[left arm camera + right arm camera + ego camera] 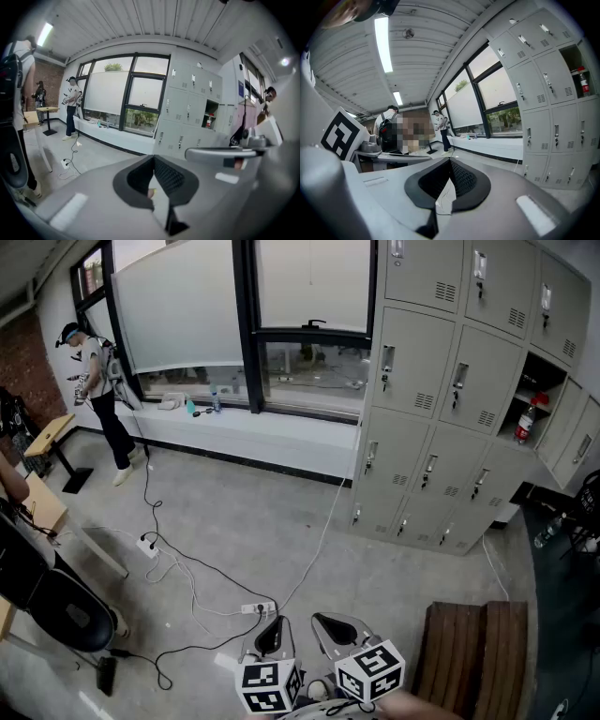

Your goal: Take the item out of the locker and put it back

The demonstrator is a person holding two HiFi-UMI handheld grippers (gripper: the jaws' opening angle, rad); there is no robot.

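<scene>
The grey lockers [441, 399] stand at the right, and one compartment at the upper right is open. In it stands a red bottle with a white label [528, 418], also seen small in the left gripper view as the bottle [208, 122] and at the right edge of the right gripper view as the bottle [582, 82]. My left gripper [272, 636] and right gripper [337, 626] hang side by side low over the floor, far from the lockers. In their own views the left gripper [153, 159] and the right gripper [450, 161] have their jaw tips together and hold nothing.
A power strip [258, 607] and cables lie on the concrete floor just ahead of the grippers. A wooden bench [478, 652] is at the lower right and a black chair [66, 615] at the lower left. A person [94, 381] stands by the window ledge [244, 427].
</scene>
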